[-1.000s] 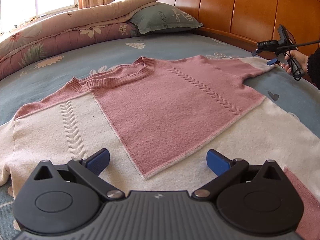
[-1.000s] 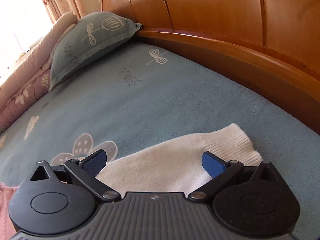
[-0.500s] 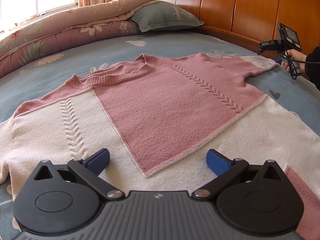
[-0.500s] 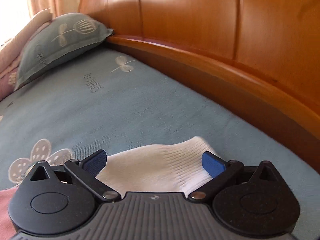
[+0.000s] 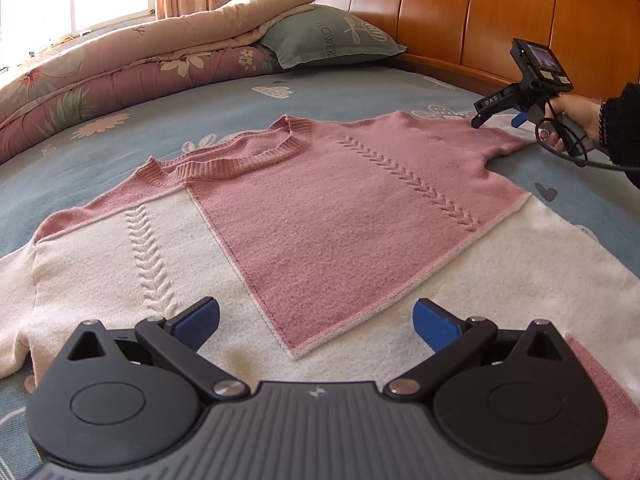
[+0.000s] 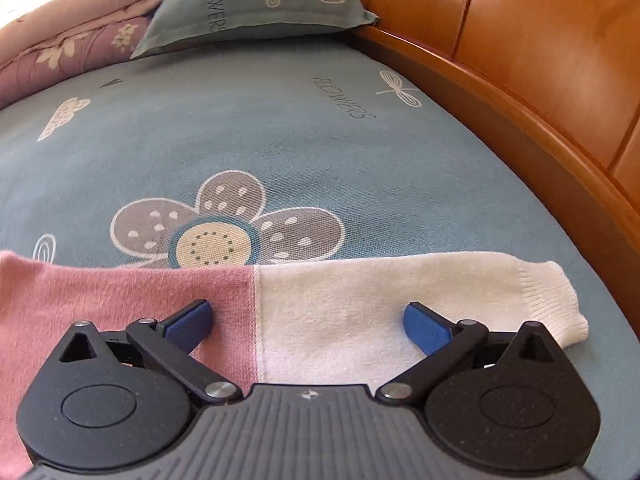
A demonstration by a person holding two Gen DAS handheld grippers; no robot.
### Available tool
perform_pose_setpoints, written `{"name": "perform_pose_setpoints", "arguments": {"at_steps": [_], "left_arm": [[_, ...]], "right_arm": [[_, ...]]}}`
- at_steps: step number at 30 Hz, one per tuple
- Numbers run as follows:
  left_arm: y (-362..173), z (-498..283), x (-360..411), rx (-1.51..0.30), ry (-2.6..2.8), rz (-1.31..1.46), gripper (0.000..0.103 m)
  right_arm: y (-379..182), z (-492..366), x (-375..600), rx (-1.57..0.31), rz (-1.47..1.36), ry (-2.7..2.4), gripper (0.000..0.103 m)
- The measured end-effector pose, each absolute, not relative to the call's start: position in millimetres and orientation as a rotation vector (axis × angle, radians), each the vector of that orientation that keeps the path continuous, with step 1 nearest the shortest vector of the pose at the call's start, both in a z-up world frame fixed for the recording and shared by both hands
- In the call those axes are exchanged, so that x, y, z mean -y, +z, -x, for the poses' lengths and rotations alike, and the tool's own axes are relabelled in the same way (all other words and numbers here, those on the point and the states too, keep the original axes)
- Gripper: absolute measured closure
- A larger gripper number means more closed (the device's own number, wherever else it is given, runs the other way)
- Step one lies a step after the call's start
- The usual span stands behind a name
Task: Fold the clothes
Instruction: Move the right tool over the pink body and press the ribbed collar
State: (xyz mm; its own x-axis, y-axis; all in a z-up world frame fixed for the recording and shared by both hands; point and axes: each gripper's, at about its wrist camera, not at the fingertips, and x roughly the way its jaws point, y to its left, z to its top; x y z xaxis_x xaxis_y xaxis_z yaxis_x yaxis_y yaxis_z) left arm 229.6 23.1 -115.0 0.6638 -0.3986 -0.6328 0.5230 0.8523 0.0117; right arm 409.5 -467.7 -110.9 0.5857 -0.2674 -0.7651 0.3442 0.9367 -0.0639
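Note:
A pink and cream knitted sweater (image 5: pixel 340 216) lies spread flat on the blue bed sheet (image 5: pixel 340 96), neckline toward the pillows. My left gripper (image 5: pixel 316 320) hovers open over the sweater's lower body, nothing between its blue pads. In the right wrist view one sleeve (image 6: pixel 360 304) stretches across the sheet, pink on the left, cream on the right, ending in a ribbed cuff (image 6: pixel 552 300). My right gripper (image 6: pixel 307 322) is open just above the sleeve's colour seam. The left wrist view shows that right gripper (image 5: pixel 516 118) held by a hand (image 5: pixel 568 114) at the far sleeve.
A wooden headboard (image 5: pixel 480 12) runs along the right side, close to the sleeve cuff. A blue-green pillow (image 5: pixel 332 38) and a folded floral quilt (image 5: pixel 120 68) lie at the far end. Bare sheet (image 6: pixel 240 128) stretches beyond the sleeve.
The right gripper has swung left along the sleeve, from over the cuff to over the pink-cream seam. The left gripper has stayed over the sweater body, open.

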Motion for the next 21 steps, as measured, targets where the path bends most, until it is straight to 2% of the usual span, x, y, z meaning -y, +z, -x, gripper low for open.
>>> {"name": "perform_pose_setpoints", "arguments": {"at_steps": [10,15,21], "left_arm": [[-91.9,-226.9,-43.3,-0.606,-0.497,-0.19,0.001],[-88.3,-234.8,-56.0,-0.608,-0.452,-0.18,0.001],[-91.8,-246.9,-66.8,-0.641,-0.406,-0.179,0.001]], "right_arm": [[-60.5,-402.9,319.3,-0.929,-0.109,0.081,0.0],[-80.7,-417.8,255.8,-0.932,-0.046,0.173,0.0],[-112.6,-452.0,247.3,-0.883,-0.049,0.108,0.0]]}}
